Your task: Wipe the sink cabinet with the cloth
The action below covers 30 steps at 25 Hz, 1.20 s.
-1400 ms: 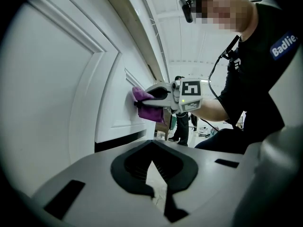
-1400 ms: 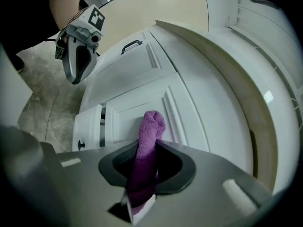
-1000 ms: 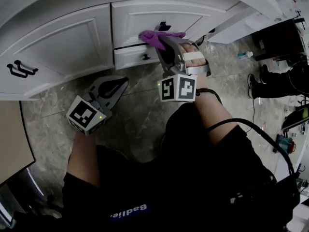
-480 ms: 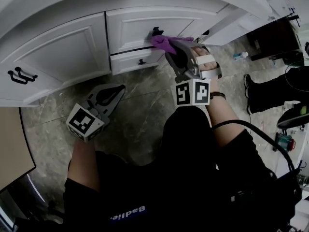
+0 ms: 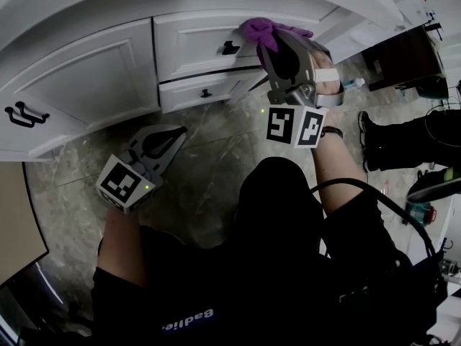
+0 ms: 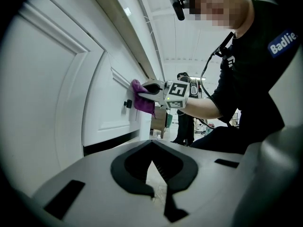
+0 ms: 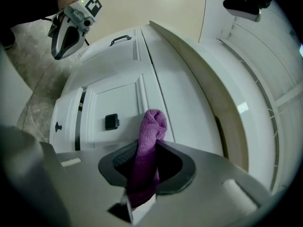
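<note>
A purple cloth (image 5: 262, 30) (image 7: 147, 155) (image 6: 141, 96) is pinched in my right gripper (image 5: 272, 36) (image 7: 142, 183), which is shut on it. The cloth's bunched end presses the upper part of a white cabinet drawer front (image 5: 198, 40) (image 7: 118, 112), just right of its black knob (image 5: 230, 47) (image 7: 111, 121). My left gripper (image 5: 164, 141) (image 6: 154, 186) hangs low over the floor, away from the cabinet, jaws shut with nothing between them.
White curved sink cabinet with a panel door (image 5: 86, 78) and a black bar handle (image 5: 20, 113) at left. A lower drawer (image 5: 202, 92) has a small black knob. Grey marbled floor (image 5: 209, 171) lies below. Another person's legs (image 5: 403, 139) stand at right.
My right gripper carried the purple cloth up and to the right across the drawer front, past the knob. The left gripper has hardly moved.
</note>
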Each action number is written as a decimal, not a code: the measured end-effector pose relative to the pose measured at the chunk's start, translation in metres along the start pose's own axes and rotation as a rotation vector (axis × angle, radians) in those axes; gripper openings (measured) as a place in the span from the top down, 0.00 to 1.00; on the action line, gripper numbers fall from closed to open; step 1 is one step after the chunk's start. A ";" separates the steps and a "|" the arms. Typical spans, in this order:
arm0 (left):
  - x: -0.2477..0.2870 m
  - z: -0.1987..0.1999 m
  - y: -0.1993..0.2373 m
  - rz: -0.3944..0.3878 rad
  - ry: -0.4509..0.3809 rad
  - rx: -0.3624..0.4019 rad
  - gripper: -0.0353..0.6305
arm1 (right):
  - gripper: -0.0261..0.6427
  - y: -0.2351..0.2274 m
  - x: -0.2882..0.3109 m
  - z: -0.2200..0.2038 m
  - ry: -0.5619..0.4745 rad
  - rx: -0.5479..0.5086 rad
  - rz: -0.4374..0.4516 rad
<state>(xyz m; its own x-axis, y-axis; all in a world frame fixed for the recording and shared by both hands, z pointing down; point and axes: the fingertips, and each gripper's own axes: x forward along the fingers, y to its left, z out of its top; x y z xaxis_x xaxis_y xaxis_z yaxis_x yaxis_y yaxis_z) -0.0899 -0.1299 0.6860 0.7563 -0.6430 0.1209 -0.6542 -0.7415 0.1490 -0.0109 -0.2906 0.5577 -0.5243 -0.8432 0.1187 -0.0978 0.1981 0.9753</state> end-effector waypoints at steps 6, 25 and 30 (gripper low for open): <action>-0.001 -0.002 -0.003 -0.006 0.024 0.001 0.96 | 0.84 0.090 0.018 -0.032 0.069 0.005 0.180; 0.000 0.003 -0.001 -0.025 -0.006 -0.027 0.96 | 0.84 0.084 -0.014 -0.078 0.183 0.053 0.234; 0.008 -0.005 -0.004 -0.051 0.009 -0.060 0.96 | 0.84 -0.004 -0.024 -0.055 0.121 0.049 0.053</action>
<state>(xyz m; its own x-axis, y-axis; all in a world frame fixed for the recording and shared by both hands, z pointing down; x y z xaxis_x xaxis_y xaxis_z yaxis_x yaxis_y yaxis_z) -0.0811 -0.1309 0.6917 0.7888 -0.6026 0.1209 -0.6135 -0.7603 0.2136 0.0483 -0.2985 0.5615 -0.4247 -0.8843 0.1942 -0.1158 0.2659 0.9570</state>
